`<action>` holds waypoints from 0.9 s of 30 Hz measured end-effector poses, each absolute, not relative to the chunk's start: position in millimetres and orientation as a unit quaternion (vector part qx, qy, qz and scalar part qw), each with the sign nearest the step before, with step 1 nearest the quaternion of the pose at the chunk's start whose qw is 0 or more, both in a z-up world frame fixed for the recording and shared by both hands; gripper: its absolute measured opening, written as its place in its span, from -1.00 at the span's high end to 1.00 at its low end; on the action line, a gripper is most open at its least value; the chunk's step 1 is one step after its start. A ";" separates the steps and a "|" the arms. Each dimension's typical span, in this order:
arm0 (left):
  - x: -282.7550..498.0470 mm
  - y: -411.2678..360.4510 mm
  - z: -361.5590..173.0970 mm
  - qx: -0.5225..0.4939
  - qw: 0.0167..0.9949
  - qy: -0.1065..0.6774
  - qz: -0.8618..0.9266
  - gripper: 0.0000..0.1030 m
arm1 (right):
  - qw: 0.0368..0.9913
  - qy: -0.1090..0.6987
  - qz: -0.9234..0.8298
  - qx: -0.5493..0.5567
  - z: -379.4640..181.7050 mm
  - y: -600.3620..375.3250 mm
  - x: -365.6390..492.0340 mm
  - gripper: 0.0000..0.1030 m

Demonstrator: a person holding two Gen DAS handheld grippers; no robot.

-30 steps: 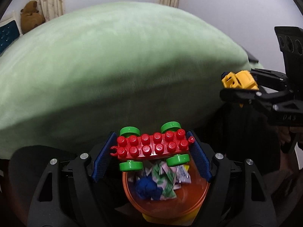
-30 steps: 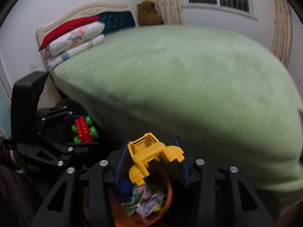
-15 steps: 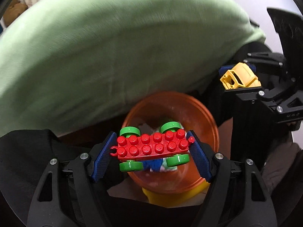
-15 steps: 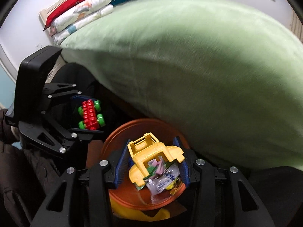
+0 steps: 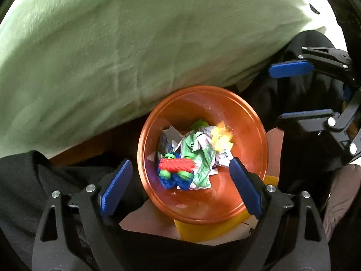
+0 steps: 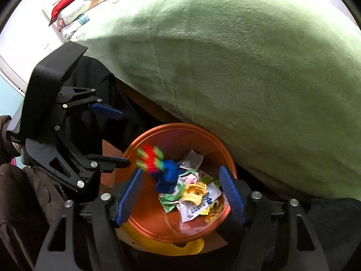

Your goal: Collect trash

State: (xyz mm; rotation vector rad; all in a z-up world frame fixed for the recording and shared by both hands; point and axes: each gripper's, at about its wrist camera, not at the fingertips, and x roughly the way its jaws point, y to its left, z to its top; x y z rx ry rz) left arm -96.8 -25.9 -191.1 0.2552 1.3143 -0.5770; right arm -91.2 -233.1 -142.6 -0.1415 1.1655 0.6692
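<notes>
An orange bin (image 5: 246,122) (image 6: 158,221) sits on the floor beside the bed, holding crumpled wrappers (image 5: 198,149) (image 6: 196,205) and a blue crumpled piece (image 6: 168,177). My left gripper (image 5: 178,185) is open above it; the red and green brick car (image 5: 176,166) is blurred, dropping into the bin. It also shows blurred in the right wrist view (image 6: 150,155). My right gripper (image 6: 180,194) is open over the bin; the yellow toy part (image 6: 191,193) lies among the wrappers and shows blurred in the left wrist view (image 5: 222,135).
A green blanket (image 5: 135,45) (image 6: 248,67) covers the bed right behind the bin. Pillows (image 6: 85,11) lie at the bed's head. A yellow object (image 5: 203,230) sits under the bin's front edge. Dark clothing fills the lower corners.
Both grippers tilted down over the bin and opened. The red brick car and the yellow toy part left the jaws and fell into the bin.
</notes>
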 end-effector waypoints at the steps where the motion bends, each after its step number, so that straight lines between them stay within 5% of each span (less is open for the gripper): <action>1: -96.5 -29.5 -194.3 0.116 0.746 0.601 -0.262 -0.66 | 0.782 0.539 0.307 -0.064 -141.6 -236.0 -91.3 -0.33; 10: -99.9 -25.0 -164.1 0.118 0.775 0.569 -0.249 -0.66 | 0.823 0.479 0.303 -0.031 -100.1 -260.7 -96.0 -0.35; 16: -77.3 -18.3 -91.1 0.114 0.837 0.483 -0.232 -0.66 | 0.905 0.335 0.262 0.027 -21.9 -292.5 -81.1 -0.88; 27: 11.9 -6.0 -3.2 0.039 0.927 0.348 -0.133 -0.77 | 0.963 0.260 0.074 0.026 25.6 -324.2 0.4 -0.89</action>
